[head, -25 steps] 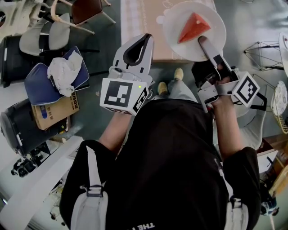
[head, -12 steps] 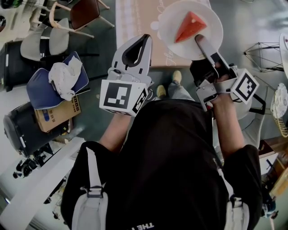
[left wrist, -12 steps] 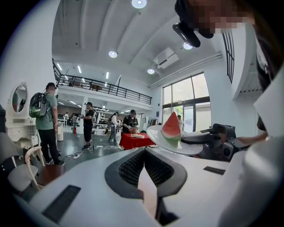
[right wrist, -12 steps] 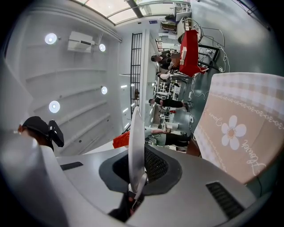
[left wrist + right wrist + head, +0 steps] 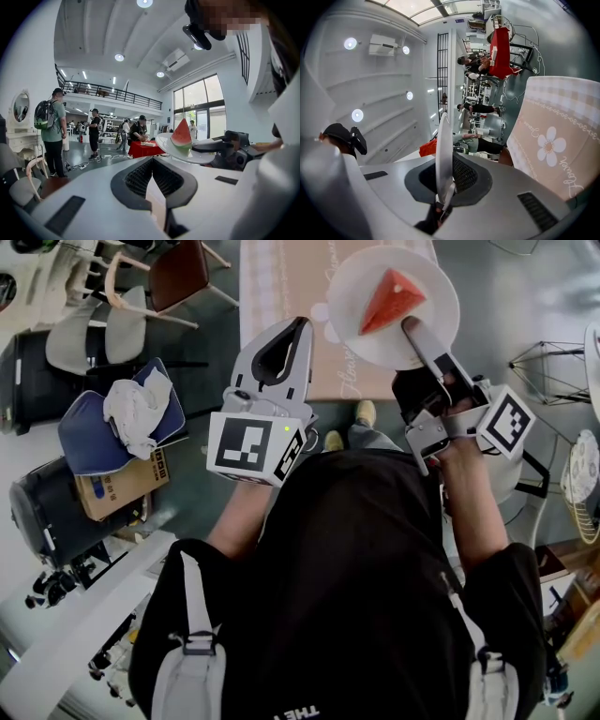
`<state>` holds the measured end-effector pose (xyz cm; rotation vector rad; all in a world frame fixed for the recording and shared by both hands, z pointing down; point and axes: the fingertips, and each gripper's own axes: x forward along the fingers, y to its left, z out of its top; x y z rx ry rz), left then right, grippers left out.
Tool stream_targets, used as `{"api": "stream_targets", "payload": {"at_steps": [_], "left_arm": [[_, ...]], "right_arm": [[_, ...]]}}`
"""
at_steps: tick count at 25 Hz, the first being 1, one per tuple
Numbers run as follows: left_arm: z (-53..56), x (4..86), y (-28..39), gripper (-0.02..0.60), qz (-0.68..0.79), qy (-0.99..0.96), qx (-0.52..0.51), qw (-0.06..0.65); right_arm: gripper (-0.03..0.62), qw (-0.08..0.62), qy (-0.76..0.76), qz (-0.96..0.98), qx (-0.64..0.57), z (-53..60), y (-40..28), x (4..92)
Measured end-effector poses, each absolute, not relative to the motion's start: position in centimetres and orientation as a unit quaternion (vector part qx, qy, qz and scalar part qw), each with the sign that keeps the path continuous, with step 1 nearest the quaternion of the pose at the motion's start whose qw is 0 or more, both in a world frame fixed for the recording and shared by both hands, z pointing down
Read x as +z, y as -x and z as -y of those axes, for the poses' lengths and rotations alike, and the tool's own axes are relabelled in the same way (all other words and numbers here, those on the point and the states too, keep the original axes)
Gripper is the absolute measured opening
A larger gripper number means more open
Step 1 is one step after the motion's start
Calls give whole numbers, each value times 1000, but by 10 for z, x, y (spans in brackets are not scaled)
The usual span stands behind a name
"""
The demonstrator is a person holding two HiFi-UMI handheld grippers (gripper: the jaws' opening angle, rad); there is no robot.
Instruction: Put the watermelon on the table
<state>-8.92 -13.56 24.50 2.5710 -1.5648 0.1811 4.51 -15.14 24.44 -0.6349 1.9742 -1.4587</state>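
Two grippers are out in front of my black shirt, one in each hand. My left gripper [image 5: 300, 326] is closest to the middle, and its jaws are pressed together with nothing between them. My right gripper [image 5: 411, 326] has its jaws squeezed tight on the near edge of a white plate [image 5: 354, 287], so the plate hangs in the air and sticks out away from me. The watermelon [image 5: 392, 298] is one red slice with a green skin, and it sits on the plate with its point up. From the head view, part of the plate is over the near corner of the table [image 5: 281, 287], which has a tan cloth with white flowers on it. The slice is not on the table yet. On the floor to my left is a chair with a blue cushion [image 5: 84, 432], a white cloth [image 5: 136, 399] on top of it, and a cardboard box [image 5: 117, 479] just beside it. Far across the room, a few people [image 5: 96, 131] stand near a small table with a red cover [image 5: 143, 149].
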Motion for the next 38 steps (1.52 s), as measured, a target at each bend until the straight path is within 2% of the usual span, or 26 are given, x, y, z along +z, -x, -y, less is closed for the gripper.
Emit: {"api": "stream_targets", "payload": {"at_steps": [38], "left_arm": [[209, 262, 55, 14, 546, -830, 84, 73]], "right_arm": [[18, 286, 206, -737, -577, 237, -81, 266]]}}
